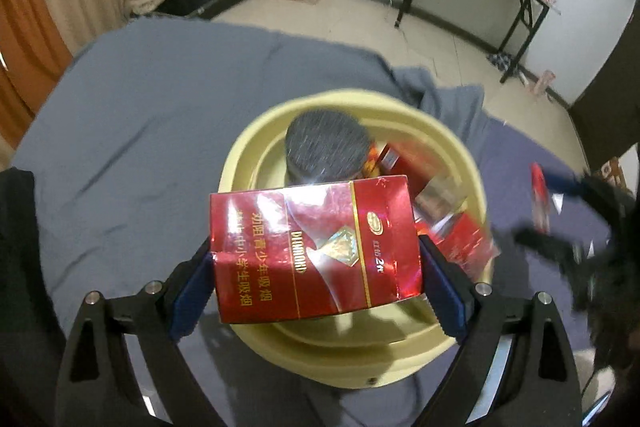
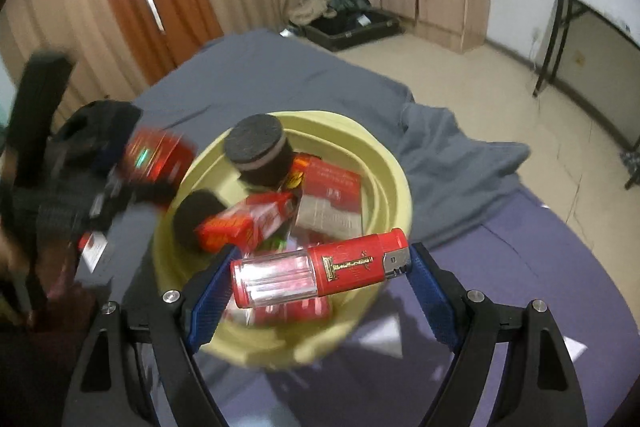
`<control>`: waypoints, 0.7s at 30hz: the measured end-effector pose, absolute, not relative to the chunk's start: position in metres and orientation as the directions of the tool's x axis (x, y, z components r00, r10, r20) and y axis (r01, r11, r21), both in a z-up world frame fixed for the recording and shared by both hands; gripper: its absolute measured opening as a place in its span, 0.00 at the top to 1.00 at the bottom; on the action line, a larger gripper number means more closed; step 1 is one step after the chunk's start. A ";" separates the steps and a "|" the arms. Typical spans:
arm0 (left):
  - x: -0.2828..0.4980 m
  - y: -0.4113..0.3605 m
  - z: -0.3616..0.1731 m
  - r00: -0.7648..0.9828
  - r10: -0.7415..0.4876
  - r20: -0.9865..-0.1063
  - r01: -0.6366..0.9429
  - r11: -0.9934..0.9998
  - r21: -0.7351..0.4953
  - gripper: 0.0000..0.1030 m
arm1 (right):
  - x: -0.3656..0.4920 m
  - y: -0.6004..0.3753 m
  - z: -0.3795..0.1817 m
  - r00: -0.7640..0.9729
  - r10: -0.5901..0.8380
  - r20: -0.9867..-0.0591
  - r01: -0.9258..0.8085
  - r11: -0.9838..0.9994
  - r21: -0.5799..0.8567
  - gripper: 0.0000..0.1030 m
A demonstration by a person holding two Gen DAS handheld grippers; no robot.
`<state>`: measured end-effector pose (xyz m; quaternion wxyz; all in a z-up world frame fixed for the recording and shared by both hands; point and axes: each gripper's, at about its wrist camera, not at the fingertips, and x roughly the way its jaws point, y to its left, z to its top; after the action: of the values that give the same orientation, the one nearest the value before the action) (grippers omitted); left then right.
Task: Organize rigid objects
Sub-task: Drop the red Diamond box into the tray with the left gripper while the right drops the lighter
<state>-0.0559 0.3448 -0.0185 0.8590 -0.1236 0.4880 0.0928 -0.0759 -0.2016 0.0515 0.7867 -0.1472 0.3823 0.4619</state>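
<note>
While both grippers tilt down over the yellow basin (image 1: pixel 256 151), left jaws clamp a red pack (image 1: pixel 316 251), right a lighter (image 2: pixel 320 273).

The yellow basin (image 2: pixel 384 163) is crowded inside with red boxes (image 2: pixel 248 223) and a black cylinder (image 2: pixel 256 151), while the grey sheet (image 1: pixel 168 107) beyond it lies open.

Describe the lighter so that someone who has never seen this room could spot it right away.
Find the yellow basin on the grey bedspread. Just above its near rim, the right hand-held gripper clamps the lighter sideways between blue pads. Unlike the red cartons in the basin, it is cylindrical, half clear plastic, with a metal cap.
</note>
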 end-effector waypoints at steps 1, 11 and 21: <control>-0.054 0.344 -0.025 0.502 0.032 -0.864 -0.269 0.955 -0.120 0.10 | -0.061 -0.192 0.048 0.268 0.609 -0.747 -0.822 0.548 0.152 0.19; -0.041 0.357 -0.054 0.498 -0.020 -0.867 -0.188 0.973 -0.130 0.10 | -0.025 -0.136 0.011 0.194 0.615 -0.764 -0.780 0.569 0.260 0.19; -0.054 0.368 -0.053 0.556 -0.024 -0.831 -0.252 0.947 -0.197 0.00 | -0.033 -0.130 0.000 0.218 0.661 -0.718 -0.812 0.531 0.242 0.00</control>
<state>-0.0539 0.3678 -0.0533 0.8696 -0.1482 0.4664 0.0656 -0.0333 -0.1298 -0.0001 0.7749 -0.0931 0.4060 0.4754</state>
